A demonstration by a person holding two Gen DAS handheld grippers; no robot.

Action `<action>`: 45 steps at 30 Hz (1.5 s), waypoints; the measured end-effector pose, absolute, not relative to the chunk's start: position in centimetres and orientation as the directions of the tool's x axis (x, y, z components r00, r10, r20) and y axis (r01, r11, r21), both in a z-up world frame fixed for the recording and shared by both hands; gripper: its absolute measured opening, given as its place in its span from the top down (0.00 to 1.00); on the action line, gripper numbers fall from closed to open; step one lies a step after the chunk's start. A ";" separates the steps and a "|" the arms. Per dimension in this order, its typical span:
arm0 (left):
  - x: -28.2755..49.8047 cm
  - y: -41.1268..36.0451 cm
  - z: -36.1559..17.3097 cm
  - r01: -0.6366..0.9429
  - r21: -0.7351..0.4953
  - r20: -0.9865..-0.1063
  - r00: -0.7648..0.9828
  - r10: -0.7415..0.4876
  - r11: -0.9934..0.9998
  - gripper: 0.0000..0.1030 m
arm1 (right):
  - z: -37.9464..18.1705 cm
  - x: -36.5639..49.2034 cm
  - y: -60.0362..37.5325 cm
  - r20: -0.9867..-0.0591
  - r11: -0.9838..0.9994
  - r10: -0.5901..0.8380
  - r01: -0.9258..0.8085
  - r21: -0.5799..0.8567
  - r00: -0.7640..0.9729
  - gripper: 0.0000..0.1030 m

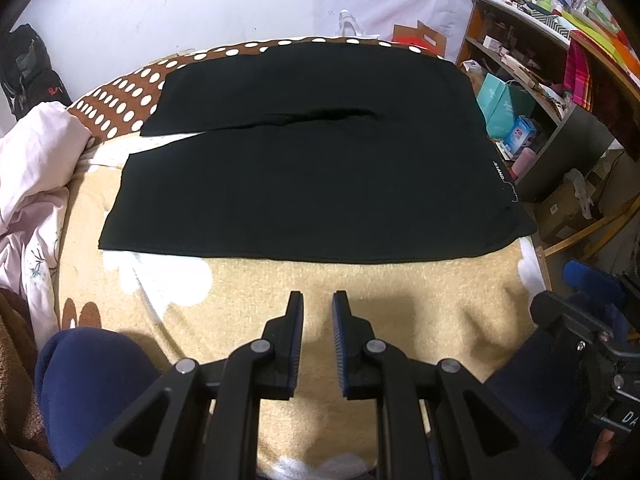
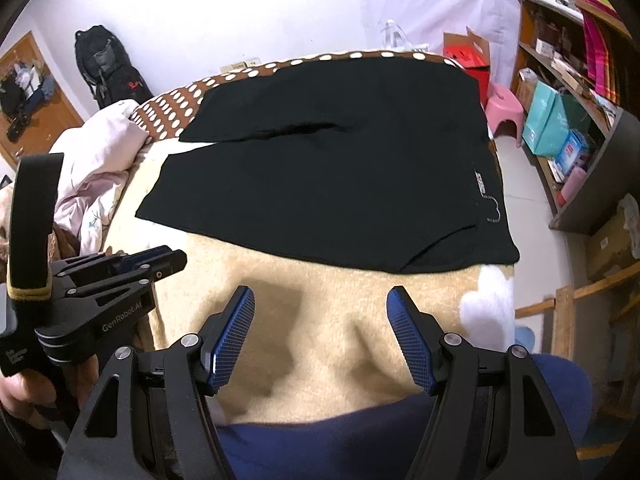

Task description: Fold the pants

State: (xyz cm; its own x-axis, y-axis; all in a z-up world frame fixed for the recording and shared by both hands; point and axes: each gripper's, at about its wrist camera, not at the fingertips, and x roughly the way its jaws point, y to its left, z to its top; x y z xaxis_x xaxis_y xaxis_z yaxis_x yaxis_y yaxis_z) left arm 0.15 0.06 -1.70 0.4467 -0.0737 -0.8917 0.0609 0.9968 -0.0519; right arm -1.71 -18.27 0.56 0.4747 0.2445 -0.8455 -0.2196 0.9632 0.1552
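Observation:
Black pants (image 1: 312,176) lie flat across the bed, waistband at the right, both legs running left with a slit between them; they also show in the right wrist view (image 2: 332,184). My left gripper (image 1: 318,300) hovers over the beige blanket just in front of the pants' near edge, jaws a narrow gap apart and empty. My right gripper (image 2: 320,300) is wide open and empty over the same blanket, short of the pants. The left gripper also shows at the left of the right wrist view (image 2: 160,262).
Beige blanket (image 1: 400,300) covers the bed; brown polka-dot cover (image 1: 124,92) at the far side. Pink crumpled duvet (image 1: 36,172) on the left. Cluttered shelves (image 1: 540,80) and boxes stand right of the bed. My blue-clad knees (image 1: 92,376) are near the bed edge.

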 end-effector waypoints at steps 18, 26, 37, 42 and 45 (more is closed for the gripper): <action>4.3 0.0 -3.9 0.106 -0.057 -0.915 0.392 -0.095 0.993 0.84 | -1.1 4.5 -18.1 -0.864 0.939 0.292 -0.296 0.178 0.409 0.33; 9.9 1.0 -3.9 0.104 -0.021 -0.911 0.407 -0.062 0.994 0.84 | -1.8 10.8 -18.6 -0.856 0.938 0.292 -0.304 0.168 0.426 0.33; 19.9 4.3 -4.6 0.073 0.052 -0.890 0.456 0.013 0.996 0.84 | -2.7 21.4 -18.8 -0.847 0.924 0.272 -0.370 0.098 0.456 0.33; 24.5 6.9 -4.5 0.053 0.064 -0.872 0.488 0.029 0.997 0.84 | -2.7 26.7 -18.8 -0.849 0.899 0.245 -0.438 0.018 0.468 0.33; 27.7 8.6 -4.7 0.048 0.064 -0.869 0.494 0.032 0.997 0.76 | -3.0 29.5 -19.3 -0.851 0.886 0.233 -0.463 -0.014 0.471 0.33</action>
State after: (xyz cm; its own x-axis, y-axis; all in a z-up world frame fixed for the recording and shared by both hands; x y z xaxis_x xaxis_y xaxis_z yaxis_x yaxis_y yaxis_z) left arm 27.66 8.60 -4.68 0.4944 0.0318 -0.8687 0.0480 0.9968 0.0638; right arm 29.51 -19.34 -2.97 0.4708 0.2326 -0.8510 -0.4628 0.8864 -0.0138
